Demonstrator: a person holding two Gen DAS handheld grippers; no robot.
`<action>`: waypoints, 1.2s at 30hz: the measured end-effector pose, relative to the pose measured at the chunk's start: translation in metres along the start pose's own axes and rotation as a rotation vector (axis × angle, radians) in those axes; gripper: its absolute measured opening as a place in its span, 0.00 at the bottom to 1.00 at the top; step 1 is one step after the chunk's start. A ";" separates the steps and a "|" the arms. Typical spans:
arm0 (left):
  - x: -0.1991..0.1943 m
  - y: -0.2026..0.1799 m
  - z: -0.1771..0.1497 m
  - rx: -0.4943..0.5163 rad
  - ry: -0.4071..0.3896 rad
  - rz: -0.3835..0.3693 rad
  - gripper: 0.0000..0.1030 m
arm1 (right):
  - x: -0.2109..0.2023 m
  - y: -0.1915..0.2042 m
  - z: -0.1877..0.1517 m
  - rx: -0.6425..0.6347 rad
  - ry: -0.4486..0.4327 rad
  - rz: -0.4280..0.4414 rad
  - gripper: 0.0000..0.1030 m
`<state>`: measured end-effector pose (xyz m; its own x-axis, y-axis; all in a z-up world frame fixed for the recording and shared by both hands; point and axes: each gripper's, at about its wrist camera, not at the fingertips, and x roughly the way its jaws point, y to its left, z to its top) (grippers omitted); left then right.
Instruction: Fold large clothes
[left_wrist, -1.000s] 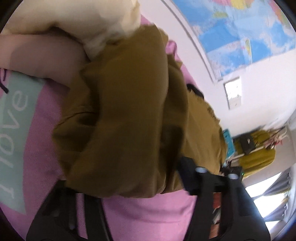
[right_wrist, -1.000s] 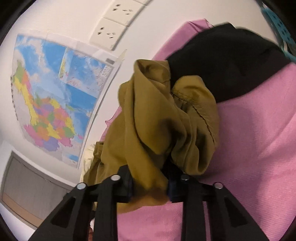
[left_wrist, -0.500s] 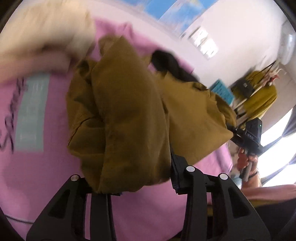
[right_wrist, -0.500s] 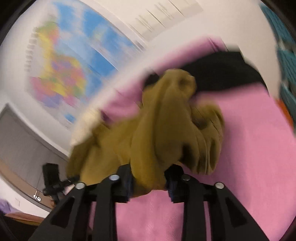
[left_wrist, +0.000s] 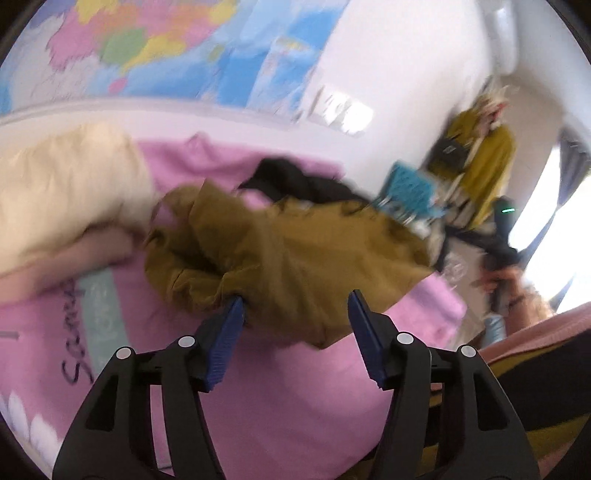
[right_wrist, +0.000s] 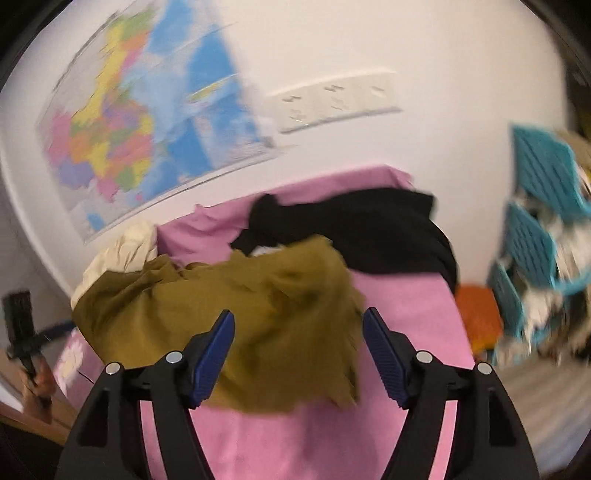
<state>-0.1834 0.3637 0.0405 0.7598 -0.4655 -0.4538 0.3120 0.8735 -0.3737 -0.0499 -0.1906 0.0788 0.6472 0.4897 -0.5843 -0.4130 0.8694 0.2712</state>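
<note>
An olive-brown garment (left_wrist: 280, 254) lies bunched on the pink bedspread (left_wrist: 280, 398). It also shows in the right wrist view (right_wrist: 236, 314). My left gripper (left_wrist: 295, 306) is open, its blue pads spread just in front of the cloth's near edge. My right gripper (right_wrist: 297, 325) is open too, with the cloth lying between and beyond its jaws. A black garment (right_wrist: 362, 229) lies behind the olive one, also in the left wrist view (left_wrist: 295, 181). Both views are motion-blurred.
A cream pillow (left_wrist: 62, 188) lies at the left on the bed, seen also in the right wrist view (right_wrist: 122, 251). A world map (right_wrist: 140, 122) and wall sockets (right_wrist: 332, 99) are on the wall. Teal crates (right_wrist: 535, 206) stand right of the bed.
Both grippers were shut on the olive garment and have opened, letting it drop onto the bed. Both have pulled back and swung to face the wall.
</note>
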 end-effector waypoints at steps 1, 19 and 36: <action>-0.012 -0.001 0.002 0.003 -0.054 -0.035 0.63 | 0.010 0.007 0.004 -0.032 0.008 0.008 0.64; 0.174 0.011 0.064 0.129 0.344 0.393 0.37 | 0.159 0.047 0.035 -0.246 0.230 -0.068 0.05; 0.156 0.085 0.066 -0.178 0.288 0.385 0.20 | 0.221 0.030 0.063 -0.171 0.323 -0.140 0.29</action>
<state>-0.0007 0.3750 -0.0087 0.6043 -0.1571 -0.7812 -0.0808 0.9632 -0.2562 0.1209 -0.0520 0.0065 0.4813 0.2973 -0.8246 -0.4530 0.8897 0.0564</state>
